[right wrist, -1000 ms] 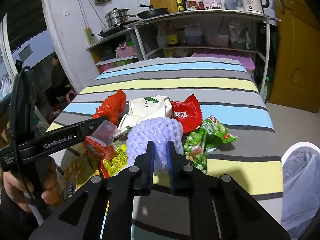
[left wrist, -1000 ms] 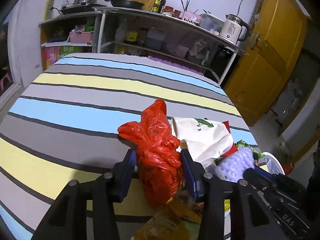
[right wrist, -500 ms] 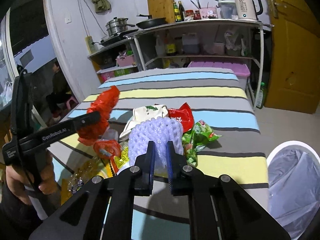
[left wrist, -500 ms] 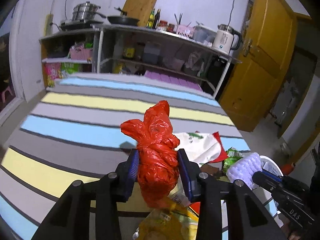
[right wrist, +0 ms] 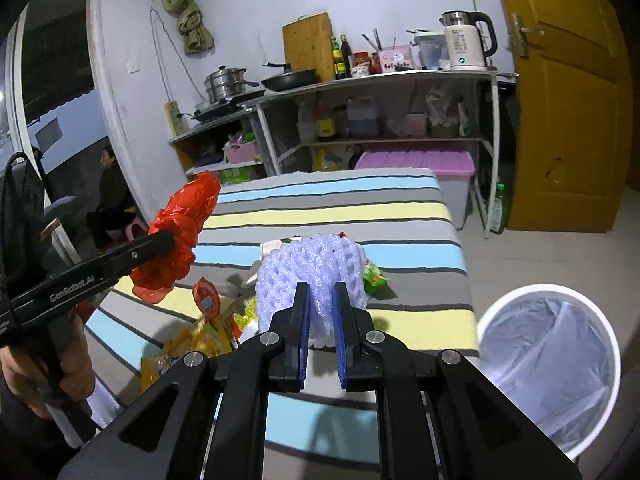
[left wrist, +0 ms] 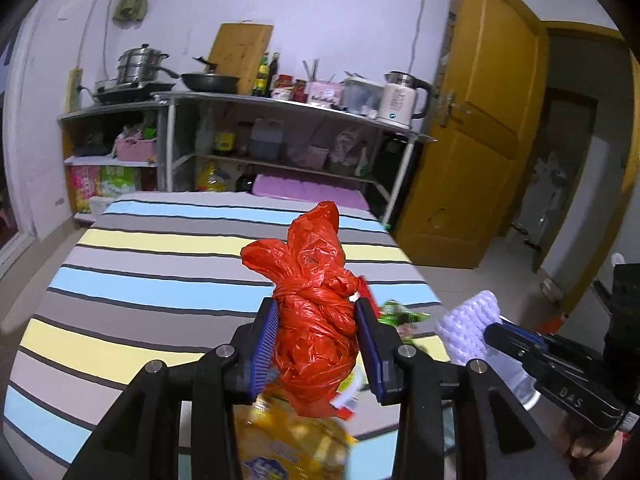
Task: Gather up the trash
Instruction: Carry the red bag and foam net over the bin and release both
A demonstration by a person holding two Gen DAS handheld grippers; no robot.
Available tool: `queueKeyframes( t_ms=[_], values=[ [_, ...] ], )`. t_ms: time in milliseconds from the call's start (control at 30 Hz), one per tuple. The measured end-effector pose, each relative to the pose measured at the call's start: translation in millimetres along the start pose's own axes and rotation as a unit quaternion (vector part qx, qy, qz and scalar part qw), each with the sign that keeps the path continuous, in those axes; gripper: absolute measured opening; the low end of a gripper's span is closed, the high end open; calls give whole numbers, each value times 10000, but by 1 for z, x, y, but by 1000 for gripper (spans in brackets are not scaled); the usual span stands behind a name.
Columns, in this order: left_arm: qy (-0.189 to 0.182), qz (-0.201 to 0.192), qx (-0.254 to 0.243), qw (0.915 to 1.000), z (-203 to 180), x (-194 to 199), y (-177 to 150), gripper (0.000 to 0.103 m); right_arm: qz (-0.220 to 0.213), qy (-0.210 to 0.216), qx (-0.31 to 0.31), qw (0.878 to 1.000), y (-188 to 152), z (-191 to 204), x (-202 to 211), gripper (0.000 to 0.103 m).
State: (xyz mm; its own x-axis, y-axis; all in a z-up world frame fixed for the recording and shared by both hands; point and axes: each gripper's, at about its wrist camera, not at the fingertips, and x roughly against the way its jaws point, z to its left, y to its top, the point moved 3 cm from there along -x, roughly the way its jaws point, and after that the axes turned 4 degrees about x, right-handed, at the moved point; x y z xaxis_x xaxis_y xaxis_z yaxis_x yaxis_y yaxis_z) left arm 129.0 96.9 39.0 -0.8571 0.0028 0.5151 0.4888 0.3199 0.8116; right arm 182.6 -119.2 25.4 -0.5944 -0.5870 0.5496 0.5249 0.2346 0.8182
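- Two grippers are each lifted above the striped bed (right wrist: pixel 328 216), and each carries one piece of trash.
- Left gripper (left wrist: pixel 316 338): its blue-padded fingers (left wrist: pixel 264 344) are clamped on a knotted red plastic bag (left wrist: pixel 316 320). They have just been drawing in around it. The bag hangs clear of the bed; its twisted top stands above the fingers and its lower part bulges below them.
- Right gripper (right wrist: pixel 320 328): its fingers (right wrist: pixel 301 332) are nearly together and pinch the lower edge of a pale lilac foam net (right wrist: pixel 312 272), which fans out above them, lifted off the bed.
- Seen from the right wrist, the red bag is up and to the left of the foam net, with the hand (right wrist: pixel 48 376) holding the left gripper at the picture's left edge.
- On the bed below the foam net lies the remaining trash: a yellow snack packet (right wrist: pixel 188 344) to its lower left, a green wrapper (right wrist: pixel 374 276) just to its right, and an orange-red wrapper (right wrist: pixel 206 298) between the packet and the red bag.
- White bin (right wrist: pixel 548 368) lined with a clear bag stands on the floor to the right of the foam net, just off the bed's corner, its mouth facing up.
- Behind the bed, a metal shelf rack (right wrist: pixel 376 80) carries pots, bottles and a kettle (right wrist: pixel 466 40); a yellow door (right wrist: pixel 560 100) is to its right.
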Motion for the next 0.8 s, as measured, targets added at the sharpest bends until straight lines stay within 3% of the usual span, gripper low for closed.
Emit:
queueKeyframes(
  t_ms=[433, 800],
  values=[
    [-620, 96, -395, 9972, -71, 10, -17, 39, -268, -355, -155, 9989, -10, -26, 52, 12],
    [-1114, 308, -677, 9910, -125, -14, -26, 39, -300, -876, -532, 9943, -24, -75, 78, 12]
  ],
)
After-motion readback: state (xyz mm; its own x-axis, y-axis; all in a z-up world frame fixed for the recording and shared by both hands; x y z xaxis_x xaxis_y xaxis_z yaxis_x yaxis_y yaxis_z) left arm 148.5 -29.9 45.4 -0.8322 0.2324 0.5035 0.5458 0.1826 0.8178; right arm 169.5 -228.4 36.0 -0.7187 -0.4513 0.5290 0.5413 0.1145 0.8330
